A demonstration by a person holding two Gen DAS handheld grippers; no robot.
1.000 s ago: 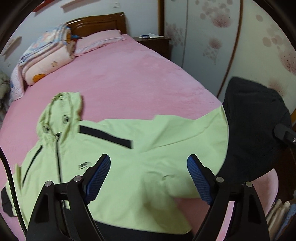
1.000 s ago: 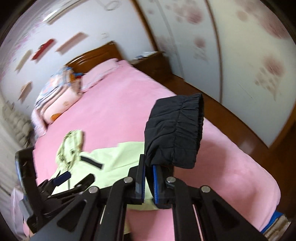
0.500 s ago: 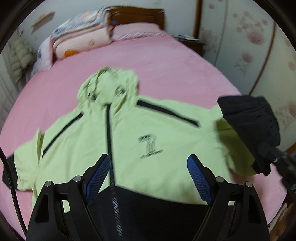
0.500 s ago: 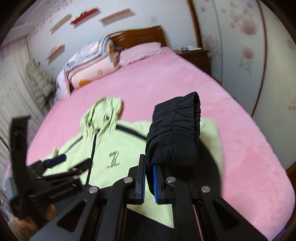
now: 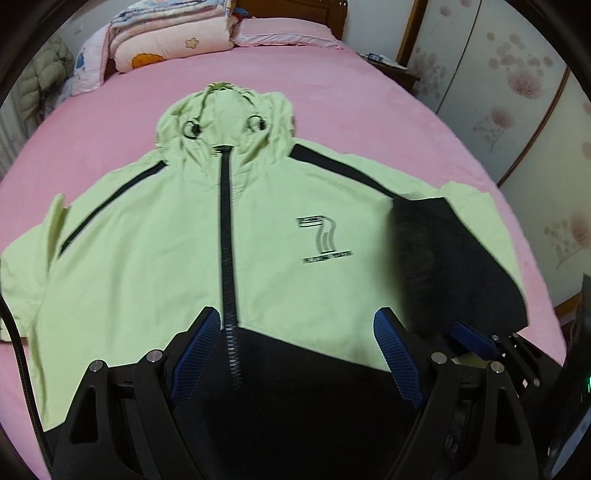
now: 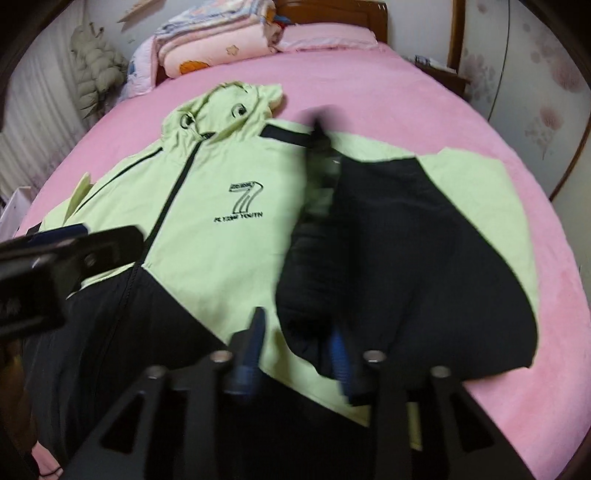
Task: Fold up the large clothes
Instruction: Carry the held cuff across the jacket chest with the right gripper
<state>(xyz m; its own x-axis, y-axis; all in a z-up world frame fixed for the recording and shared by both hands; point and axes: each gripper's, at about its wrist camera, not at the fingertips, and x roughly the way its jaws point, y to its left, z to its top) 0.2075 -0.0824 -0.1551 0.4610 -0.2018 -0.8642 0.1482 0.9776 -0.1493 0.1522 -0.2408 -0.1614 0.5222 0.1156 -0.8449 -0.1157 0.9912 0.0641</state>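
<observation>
A light green hooded jacket [image 5: 147, 251] with a black hem and black zip lies face up on the pink bed [image 5: 332, 96]; it also shows in the right wrist view [image 6: 221, 192]. Its right sleeve, ending in black [image 6: 406, 258], is folded in over the jacket's right side. My left gripper [image 5: 295, 350] is open and empty above the black hem. My right gripper [image 6: 299, 354] is open, its fingers blurred, and the black sleeve end [image 5: 454, 258] lies between and just beyond them.
Folded quilts [image 5: 170, 33] and a pink pillow [image 5: 288, 29] lie at the wooden headboard. A nightstand [image 5: 391, 68] stands at the far right. A floral wardrobe [image 5: 517, 92] runs along the right side. A puffy coat [image 6: 96, 66] hangs at the left.
My right gripper has come down and opened, letting the black sleeve end fall onto the jacket. Both grippers have swung to face the jacket squarely.
</observation>
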